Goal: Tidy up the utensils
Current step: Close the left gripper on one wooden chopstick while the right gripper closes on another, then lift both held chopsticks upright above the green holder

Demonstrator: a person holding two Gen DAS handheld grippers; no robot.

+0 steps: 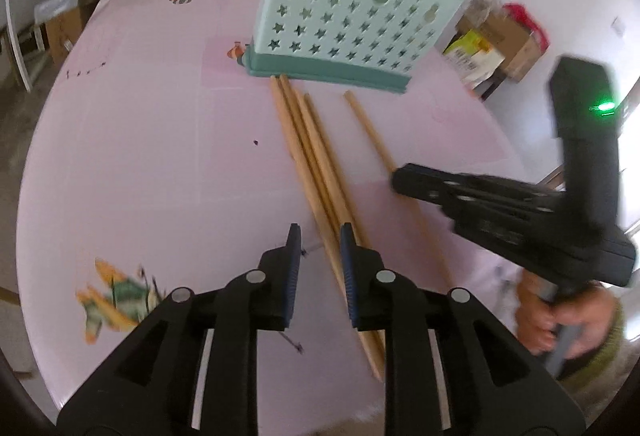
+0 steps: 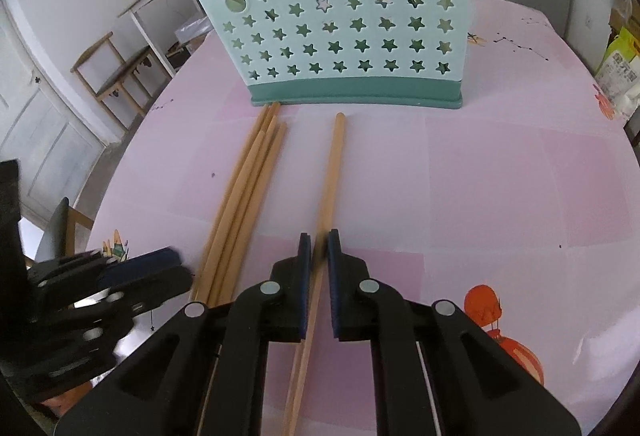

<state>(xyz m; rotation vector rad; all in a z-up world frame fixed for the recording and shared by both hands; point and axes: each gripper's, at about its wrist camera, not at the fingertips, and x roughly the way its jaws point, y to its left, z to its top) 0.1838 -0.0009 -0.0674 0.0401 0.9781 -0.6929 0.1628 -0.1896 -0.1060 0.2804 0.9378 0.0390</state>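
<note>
Round wooden chopsticks (image 2: 240, 196) on glossy pink tablecloth (image 2: 480, 176); star-perforated plastic holder (image 2: 344, 20).

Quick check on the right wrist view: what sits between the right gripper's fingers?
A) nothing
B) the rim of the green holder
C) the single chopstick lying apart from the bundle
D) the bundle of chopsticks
C: the right gripper has its pads around the lone chopstick, which lies apart from the bundle of chopsticks to its left and short of the green holder.
</note>
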